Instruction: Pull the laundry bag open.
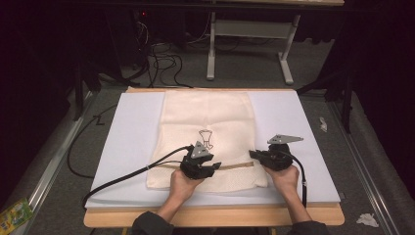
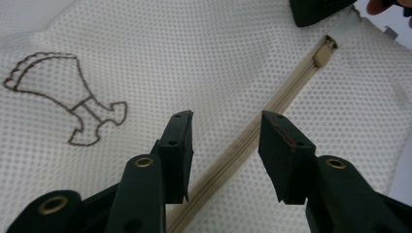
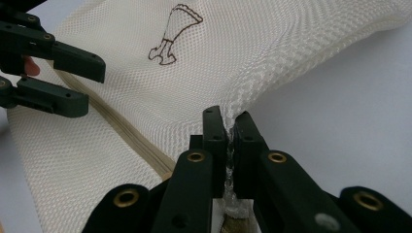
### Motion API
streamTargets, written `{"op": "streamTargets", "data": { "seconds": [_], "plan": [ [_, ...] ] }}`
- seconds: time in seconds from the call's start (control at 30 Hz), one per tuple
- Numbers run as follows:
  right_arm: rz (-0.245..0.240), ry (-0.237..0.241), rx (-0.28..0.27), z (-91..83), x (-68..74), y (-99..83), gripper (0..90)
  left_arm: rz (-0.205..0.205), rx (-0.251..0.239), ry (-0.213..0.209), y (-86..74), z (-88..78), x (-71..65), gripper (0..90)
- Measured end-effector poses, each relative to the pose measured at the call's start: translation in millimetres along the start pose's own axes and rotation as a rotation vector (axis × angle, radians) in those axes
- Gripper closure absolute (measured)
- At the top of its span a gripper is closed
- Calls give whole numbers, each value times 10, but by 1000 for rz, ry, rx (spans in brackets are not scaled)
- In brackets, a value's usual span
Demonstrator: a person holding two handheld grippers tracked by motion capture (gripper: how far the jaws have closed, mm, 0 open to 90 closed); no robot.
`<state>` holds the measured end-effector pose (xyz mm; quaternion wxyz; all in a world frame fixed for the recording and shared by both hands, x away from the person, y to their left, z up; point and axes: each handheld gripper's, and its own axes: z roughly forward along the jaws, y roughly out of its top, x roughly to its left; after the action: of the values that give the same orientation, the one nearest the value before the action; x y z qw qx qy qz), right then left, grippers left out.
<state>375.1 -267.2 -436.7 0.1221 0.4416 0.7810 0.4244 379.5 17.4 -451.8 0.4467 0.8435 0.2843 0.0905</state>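
Observation:
A cream mesh bag with a small brown drawing lies flat on the white board. A tan zipper runs across its near part, with the slider near the right end. My left gripper stands open just above the zipper, one jaw on each side of it. My right gripper is shut on the bag's right edge by the zipper end, and the mesh is bunched up between its jaws. In the high view the left gripper and the right gripper face each other.
The white board rests on a wooden tabletop. Black cables trail off to the left. A white table frame and loose cables stand on the floor beyond. Crumpled paper lies at the right.

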Motion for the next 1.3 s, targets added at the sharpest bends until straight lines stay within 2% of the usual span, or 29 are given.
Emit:
{"op": "streamTargets", "data": {
  "seconds": [0.27,0.43,0.53,0.73,1.0,1.17,1.3],
  "plan": [
    [-4,5,-1,-8,14,20,881,6,14,-35,41,97,-78,583],
    [1,10,-3,-6,18,26,882,28,14,-52,93,132,-140,600],
    [-1,13,-4,-7,18,29,881,11,7,-79,103,164,-151,611],
    [1,20,-3,-3,30,33,882,34,36,-91,107,251,-216,619],
    [-15,29,-8,17,66,71,882,23,20,-114,138,274,-246,624],
    [-8,34,-8,31,81,74,882,54,27,-112,175,303,-294,603],
    [-6,43,-11,32,83,78,882,42,19,-127,188,328,-311,601]
  ]
}}
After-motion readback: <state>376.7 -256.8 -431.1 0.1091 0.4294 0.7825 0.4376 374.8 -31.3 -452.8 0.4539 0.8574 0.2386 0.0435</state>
